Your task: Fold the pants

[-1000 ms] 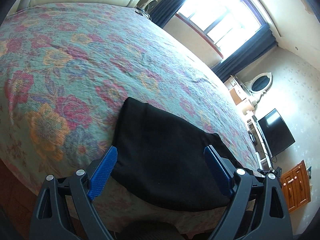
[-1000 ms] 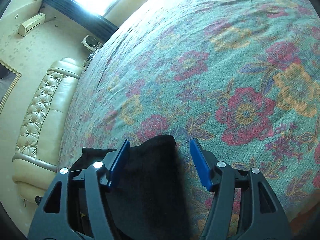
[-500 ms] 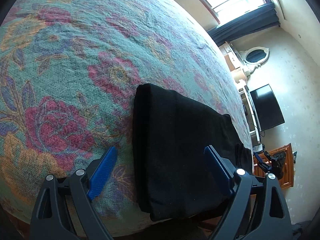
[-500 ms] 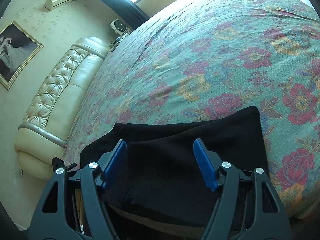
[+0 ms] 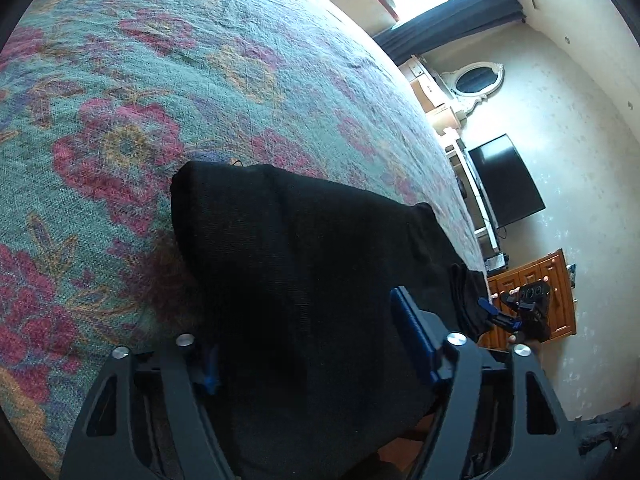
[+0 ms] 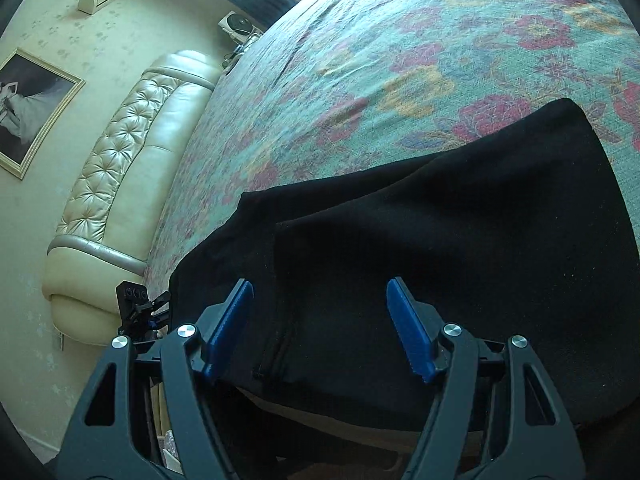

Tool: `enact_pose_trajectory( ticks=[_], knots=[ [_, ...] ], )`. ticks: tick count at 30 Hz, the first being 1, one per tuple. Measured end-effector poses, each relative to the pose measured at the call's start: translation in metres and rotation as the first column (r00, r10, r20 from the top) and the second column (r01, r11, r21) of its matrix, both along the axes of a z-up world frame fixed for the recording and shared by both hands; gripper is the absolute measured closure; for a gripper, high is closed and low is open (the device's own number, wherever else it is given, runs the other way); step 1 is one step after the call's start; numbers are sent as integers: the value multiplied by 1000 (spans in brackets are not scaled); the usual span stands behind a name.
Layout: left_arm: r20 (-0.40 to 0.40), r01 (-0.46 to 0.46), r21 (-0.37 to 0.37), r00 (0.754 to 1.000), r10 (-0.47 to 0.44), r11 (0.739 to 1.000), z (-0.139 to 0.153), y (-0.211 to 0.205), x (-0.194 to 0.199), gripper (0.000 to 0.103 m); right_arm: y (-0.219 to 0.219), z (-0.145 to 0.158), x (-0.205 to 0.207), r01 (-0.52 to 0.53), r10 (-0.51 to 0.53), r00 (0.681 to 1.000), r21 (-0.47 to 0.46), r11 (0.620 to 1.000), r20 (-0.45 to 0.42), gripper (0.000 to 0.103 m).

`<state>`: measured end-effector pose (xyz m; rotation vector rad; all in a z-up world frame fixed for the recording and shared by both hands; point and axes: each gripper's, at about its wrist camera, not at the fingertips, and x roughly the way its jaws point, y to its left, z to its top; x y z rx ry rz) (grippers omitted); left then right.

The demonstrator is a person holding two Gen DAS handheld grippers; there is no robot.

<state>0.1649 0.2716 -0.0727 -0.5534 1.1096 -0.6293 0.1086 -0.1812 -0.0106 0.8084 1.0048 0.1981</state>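
Black pants (image 5: 304, 264) lie folded in layers at the near edge of the bed, also seen in the right wrist view (image 6: 460, 232). My left gripper (image 5: 312, 344) is open, its jaws straddling the near end of the pants; the cloth hides most of the left pad. My right gripper (image 6: 320, 324) is open, its blue pads (image 6: 408, 328) on either side of the stepped fold edge, just above the cloth. Each gripper is seen small in the other's view: the right one (image 5: 516, 312), the left one (image 6: 140, 304).
The bed has a teal floral cover (image 5: 160, 80), (image 6: 400, 60). A cream tufted headboard (image 6: 120, 168) is at the left. A TV (image 5: 506, 180), a wooden cabinet (image 5: 532, 292) and an oval mirror (image 5: 478, 80) stand along the far wall, by a curtained window (image 5: 440, 4).
Both grippers have moved in over the folded pants. The left one has come lower and closer, so the cloth now lies between its jaws. The right view has turned toward the headboard.
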Motion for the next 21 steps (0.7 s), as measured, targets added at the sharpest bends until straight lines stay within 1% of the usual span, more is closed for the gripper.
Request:
enact_pose_trajectory(
  ticks=[1, 2, 3, 4, 6, 7, 8, 10, 11, 13, 17, 18, 21],
  knots=[
    [-17, -7, 11, 1000, 8, 1000, -4, 3, 2, 69, 1, -1, 0, -1, 1, 1000, 3, 1000, -3, 34],
    [-41, -19, -27, 999, 18, 999, -9, 8, 4, 72, 2, -2, -1, -3, 4, 1000, 4, 1000, -6, 34],
    [-59, -40, -55, 998, 36, 998, -11, 11, 3, 73, 3, -2, -1, -8, 8, 1000, 2, 1000, -9, 34],
    [-64, -47, -55, 997, 43, 997, -11, 13, 4, 74, 4, -2, -1, -10, 10, 1000, -3, 1000, -10, 34],
    [-52, -48, -26, 998, 47, 999, -6, 9, 3, 77, 5, 0, 0, -16, 16, 1000, -6, 1000, -9, 34],
    [-46, -48, -14, 998, 47, 999, -2, 6, 3, 82, 5, 2, 0, -20, 20, 1000, -11, 1000, -10, 34],
    [-42, -51, 1, 998, 51, 999, 2, 3, 3, 84, 6, 4, 1, -25, 25, 1000, -22, 999, -11, 34],
    [-29, -62, 16, 998, 62, 998, 14, -3, 2, 86, 6, 9, 3, -43, 43, 999, -46, 998, -10, 34],
    [-19, -71, 9, 997, 71, 997, 21, -4, 2, 86, 7, 11, 5, -56, 55, 998, -58, 997, -11, 34],
    [1, -80, -49, 997, 80, 996, 38, -6, 0, 86, 9, 17, 7, -86, 85, 996, -81, 993, -17, 34],
    [57, -52, -127, 997, 60, 991, 80, -28, -4, 86, 11, 31, 4, -140, 140, 990, -134, 981, -11, 34],
    [69, -40, -143, 996, 50, 989, 91, -37, -4, 86, 11, 34, 1, -146, 146, 989, -136, 980, -8, 34],
    [99, 0, -156, 995, 16, 988, 121, -73, -3, 86, 6, 39, -7, -158, 158, 987, -119, 980, -4, 34]
  ],
)
